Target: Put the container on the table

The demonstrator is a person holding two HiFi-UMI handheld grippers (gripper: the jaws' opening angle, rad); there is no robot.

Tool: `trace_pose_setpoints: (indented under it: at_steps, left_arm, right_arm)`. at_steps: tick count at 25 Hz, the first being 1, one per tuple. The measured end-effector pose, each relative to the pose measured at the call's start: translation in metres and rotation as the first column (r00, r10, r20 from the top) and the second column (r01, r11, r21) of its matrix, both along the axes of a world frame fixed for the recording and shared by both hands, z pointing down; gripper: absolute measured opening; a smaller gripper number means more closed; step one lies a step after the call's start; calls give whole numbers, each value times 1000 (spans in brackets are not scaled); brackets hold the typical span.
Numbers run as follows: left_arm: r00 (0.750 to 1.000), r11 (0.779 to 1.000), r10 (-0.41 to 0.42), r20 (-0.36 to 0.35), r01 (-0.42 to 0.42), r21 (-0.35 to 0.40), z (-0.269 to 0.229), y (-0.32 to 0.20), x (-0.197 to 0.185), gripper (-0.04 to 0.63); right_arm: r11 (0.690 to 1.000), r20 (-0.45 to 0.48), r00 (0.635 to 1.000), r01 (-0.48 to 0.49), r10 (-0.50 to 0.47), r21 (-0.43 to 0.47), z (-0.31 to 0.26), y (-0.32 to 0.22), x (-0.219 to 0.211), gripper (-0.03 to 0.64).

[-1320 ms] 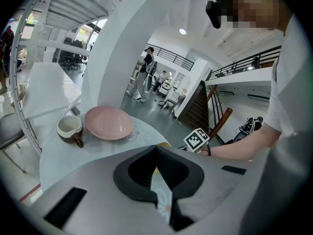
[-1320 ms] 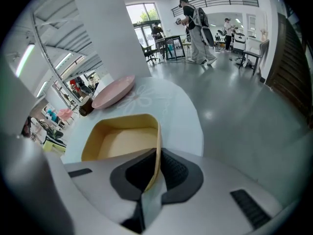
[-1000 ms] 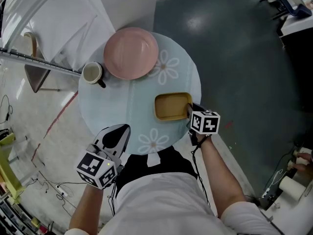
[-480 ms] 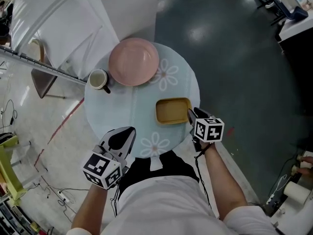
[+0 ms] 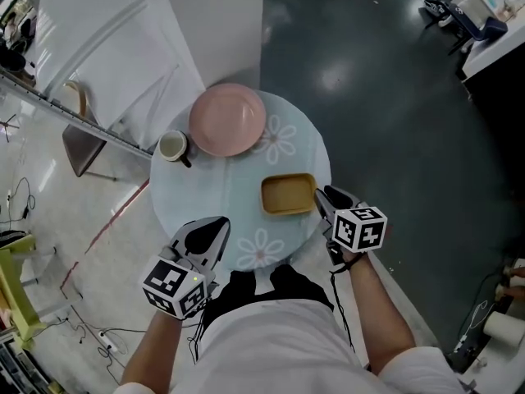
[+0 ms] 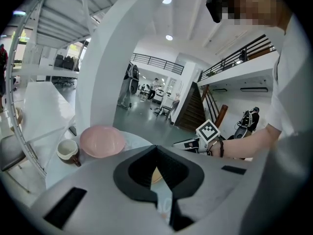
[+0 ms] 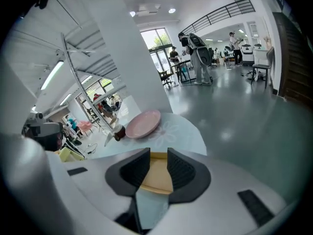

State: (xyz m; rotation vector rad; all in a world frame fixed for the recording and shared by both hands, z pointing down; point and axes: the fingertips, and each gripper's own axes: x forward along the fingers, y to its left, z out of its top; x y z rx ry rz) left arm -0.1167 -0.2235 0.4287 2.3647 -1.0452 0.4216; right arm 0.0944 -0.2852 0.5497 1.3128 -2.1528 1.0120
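Right gripper (image 5: 321, 194) has backed off the yellow rectangular container (image 5: 288, 195); a second ago it was at the rim. The container lies flat on the round pale-blue floral table (image 5: 209, 191), just ahead of the right jaws, which stand apart around nothing. Left gripper (image 5: 220, 222) hovers over the near table edge, pointing inward, its jaw tips together and empty.

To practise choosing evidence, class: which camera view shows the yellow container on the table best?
The head view: the whole yellow container shows from above. The right gripper view shows only a strip of it between its open jaws; the left gripper view, a sliver.
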Motion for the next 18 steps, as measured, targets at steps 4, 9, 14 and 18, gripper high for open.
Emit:
trace_pose_setpoints:
  at_steps: [4, 9, 14, 18]
  left_arm:
    - [1000, 1000, -7, -1, 7, 24, -12, 5, 1, 21]
    - [1000, 999, -14, -2, 14, 49, -24, 11, -3, 21]
    - [1000, 997, -10, -5, 11, 76, -35, 11, -7, 21]
    - [1000, 996, -8, -7, 9, 92, -43, 11, -9, 21]
  right_arm:
    - [998, 25, 999, 23, -24, 51, -29, 3, -6, 112]
    - [992, 51, 997, 53, -59, 115, -60, 7, -21, 110]
    - [981, 74, 992, 88, -102, 173, -89, 9, -38, 91]
    - [970, 82, 988, 112, -132, 217, -107, 12, -50, 63]
